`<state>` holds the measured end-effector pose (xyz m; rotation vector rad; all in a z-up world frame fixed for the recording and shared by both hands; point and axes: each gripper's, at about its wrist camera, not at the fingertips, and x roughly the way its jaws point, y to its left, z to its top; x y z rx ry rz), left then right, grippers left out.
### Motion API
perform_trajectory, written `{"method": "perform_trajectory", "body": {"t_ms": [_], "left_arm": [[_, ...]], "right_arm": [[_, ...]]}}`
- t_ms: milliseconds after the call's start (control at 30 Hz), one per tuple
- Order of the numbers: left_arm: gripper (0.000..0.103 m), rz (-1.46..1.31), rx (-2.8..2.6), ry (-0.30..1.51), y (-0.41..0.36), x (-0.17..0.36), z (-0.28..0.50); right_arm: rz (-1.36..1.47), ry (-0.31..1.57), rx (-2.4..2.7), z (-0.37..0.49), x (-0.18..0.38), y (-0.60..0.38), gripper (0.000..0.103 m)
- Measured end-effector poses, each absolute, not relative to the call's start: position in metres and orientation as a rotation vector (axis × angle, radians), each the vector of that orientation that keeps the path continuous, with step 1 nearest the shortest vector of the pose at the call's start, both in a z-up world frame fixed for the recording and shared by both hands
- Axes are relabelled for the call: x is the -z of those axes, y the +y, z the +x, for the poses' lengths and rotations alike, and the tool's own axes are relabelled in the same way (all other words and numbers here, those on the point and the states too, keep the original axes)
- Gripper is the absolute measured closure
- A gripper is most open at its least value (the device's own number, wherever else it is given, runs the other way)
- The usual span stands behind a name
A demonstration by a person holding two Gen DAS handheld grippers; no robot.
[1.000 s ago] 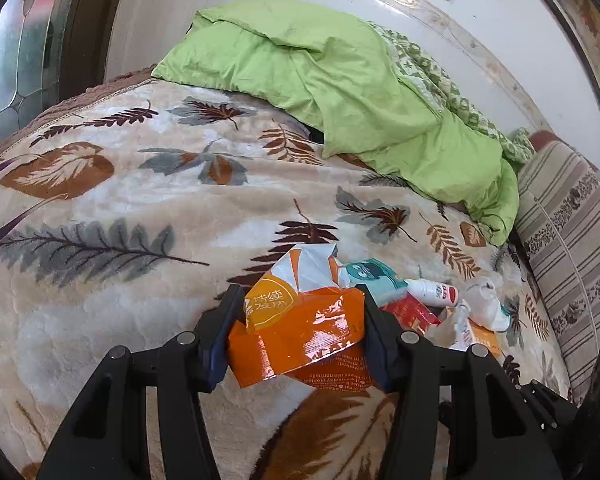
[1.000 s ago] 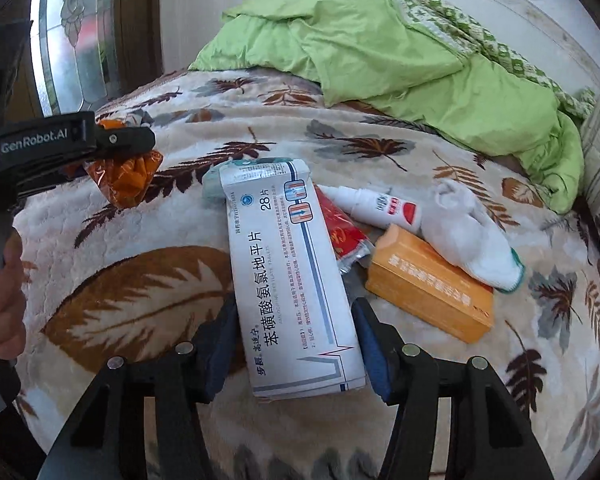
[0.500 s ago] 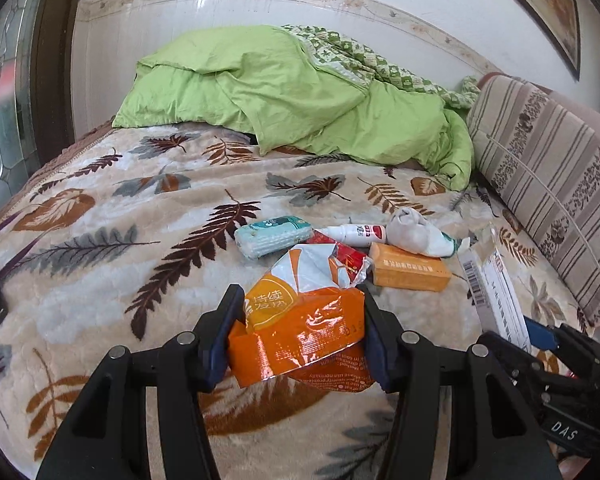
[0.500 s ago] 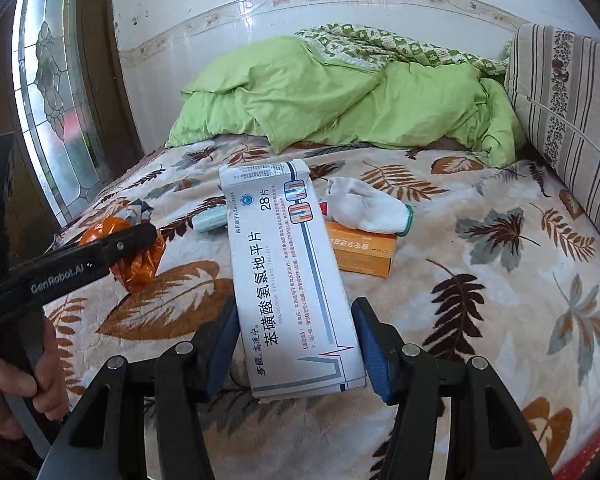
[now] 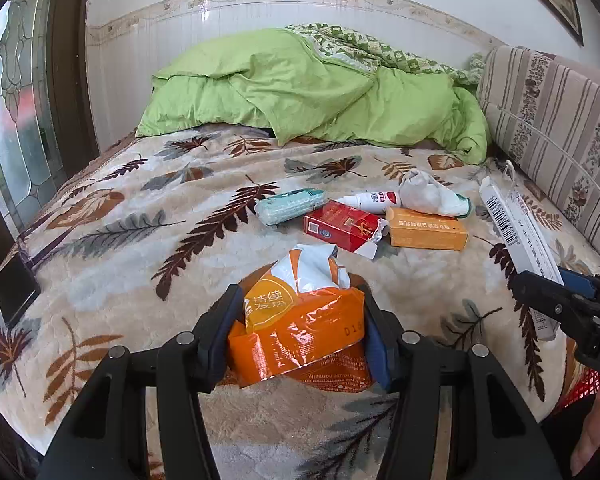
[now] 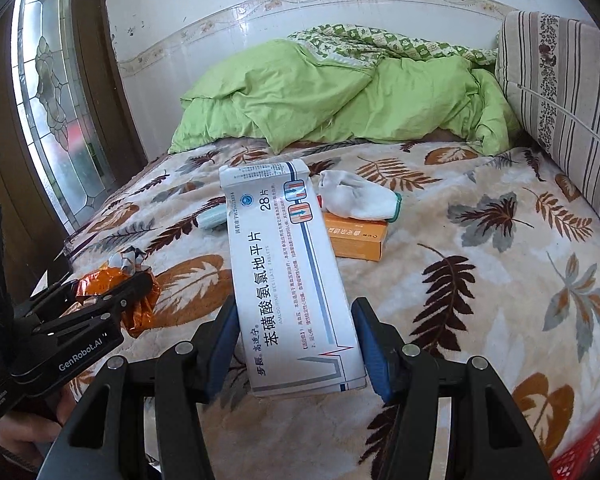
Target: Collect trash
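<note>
Since the earlier frames, both grippers had drawn back from the litter on the leaf-print blanket (image 5: 148,216). The left gripper (image 5: 298,326) was clamped on the orange foil packet (image 5: 300,332); the right gripper (image 6: 296,344) gripped the white tablet box (image 6: 292,280). The red cigarette pack (image 5: 340,226), orange carton (image 5: 428,232) and white sock (image 5: 428,196) lay on the blanket.

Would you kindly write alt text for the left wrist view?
The left gripper grips an orange wrapper over a leaf-patterned bed. Beyond lie a red pack, orange box, white bottle and sock.
</note>
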<state>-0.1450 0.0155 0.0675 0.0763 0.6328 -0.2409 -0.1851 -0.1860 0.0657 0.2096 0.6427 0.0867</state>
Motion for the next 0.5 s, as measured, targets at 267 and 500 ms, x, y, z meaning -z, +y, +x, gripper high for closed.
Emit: {"method": "perform_trajectory", "body": {"t_ms": [267,500], "left_arm": [[0.048,0.085,0.234,0.63,0.0165,-0.0645,-0.1418],[0.048,0.082,0.233,0.636,0.019,-0.0632,-0.1399]], "right_arm": [[0.199,0.654,-0.082,-0.1813,-0.0634,-0.181,0.043],[0.183,0.658,-0.086,-0.1793,-0.0624,-0.1776,0.043]]}}
